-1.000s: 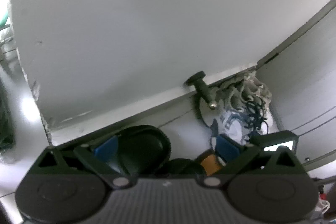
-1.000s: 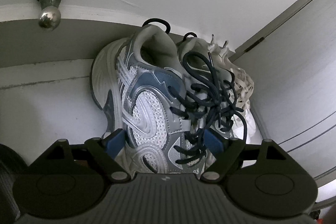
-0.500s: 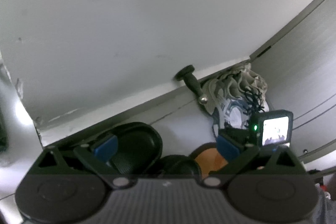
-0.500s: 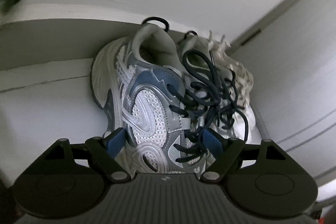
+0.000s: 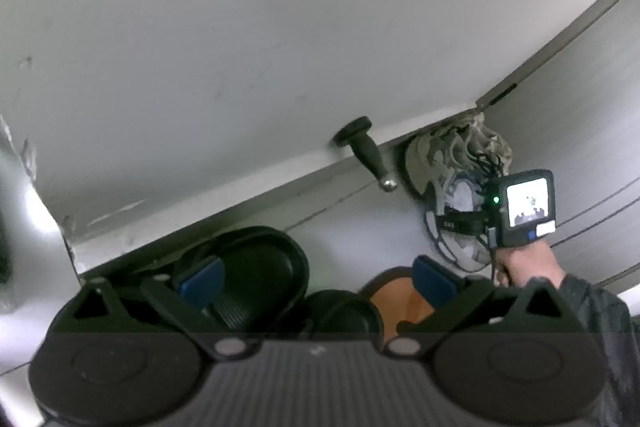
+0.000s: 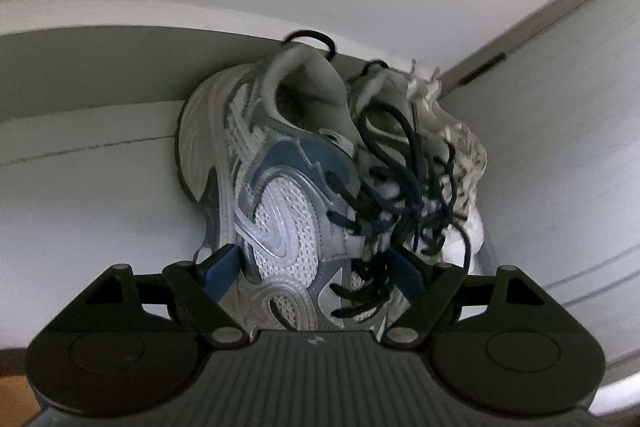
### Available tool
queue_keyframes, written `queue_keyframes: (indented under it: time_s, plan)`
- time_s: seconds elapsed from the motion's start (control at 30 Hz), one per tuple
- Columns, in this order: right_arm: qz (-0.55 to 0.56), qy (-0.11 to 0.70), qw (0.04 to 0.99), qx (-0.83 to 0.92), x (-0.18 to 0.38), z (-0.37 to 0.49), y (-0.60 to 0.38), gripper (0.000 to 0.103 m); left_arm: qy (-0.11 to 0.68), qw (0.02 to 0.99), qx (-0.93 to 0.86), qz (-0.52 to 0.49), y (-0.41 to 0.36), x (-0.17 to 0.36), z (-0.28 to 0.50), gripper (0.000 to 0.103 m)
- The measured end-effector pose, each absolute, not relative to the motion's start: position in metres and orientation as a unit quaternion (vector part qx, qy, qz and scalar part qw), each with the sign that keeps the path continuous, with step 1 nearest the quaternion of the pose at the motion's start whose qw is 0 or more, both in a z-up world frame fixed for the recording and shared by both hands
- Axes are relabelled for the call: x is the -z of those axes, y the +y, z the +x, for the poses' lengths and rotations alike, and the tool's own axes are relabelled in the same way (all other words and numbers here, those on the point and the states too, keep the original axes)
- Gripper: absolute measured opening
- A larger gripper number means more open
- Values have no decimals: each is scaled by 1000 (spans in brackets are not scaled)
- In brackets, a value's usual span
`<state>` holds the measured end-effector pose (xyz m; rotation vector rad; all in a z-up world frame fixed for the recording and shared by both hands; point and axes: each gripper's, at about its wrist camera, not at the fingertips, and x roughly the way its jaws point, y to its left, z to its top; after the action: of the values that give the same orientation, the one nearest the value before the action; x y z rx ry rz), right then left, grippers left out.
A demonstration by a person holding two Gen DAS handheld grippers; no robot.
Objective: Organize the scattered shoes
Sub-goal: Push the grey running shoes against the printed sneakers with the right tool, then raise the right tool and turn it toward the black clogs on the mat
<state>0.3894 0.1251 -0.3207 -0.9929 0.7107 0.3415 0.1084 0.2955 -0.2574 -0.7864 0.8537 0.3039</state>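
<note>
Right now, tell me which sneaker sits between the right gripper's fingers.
The silver-and-blue mesh sneaker with dark laces; the cream sneaker lies beyond it against the wall.

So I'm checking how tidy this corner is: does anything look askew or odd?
Yes. The white-and-blue mesh sneaker lies tipped on its side against its mate, and its dark laces are undone and tangled over the frayed cream shoe beside it.

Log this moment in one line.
right gripper: shut on blue-grey sneaker | left gripper: open, black slide ahead
</note>
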Motion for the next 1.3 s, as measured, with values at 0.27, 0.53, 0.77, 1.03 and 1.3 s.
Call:
queue_keyframes:
  time_s: [0.27,0.53,0.77,1.03,1.3]
  plan:
    - [-470,340,794,-183,322,380,125,90,405,822,-144,-374,294,264,112,101]
    - [-462,357,794,-168,300,376,123,83,402,823,-145,-374,296,258,109,101]
    - [-431,353,811,-177,235,352,106,82,395,814,-160,-395,311,253,100,101]
    - [-347,347,848,-200,140,290,72,82,394,814,-157,-397,306,234,101,101]
    - [-271,358,867,-215,78,248,51,82,409,826,-137,-363,312,219,83,101]
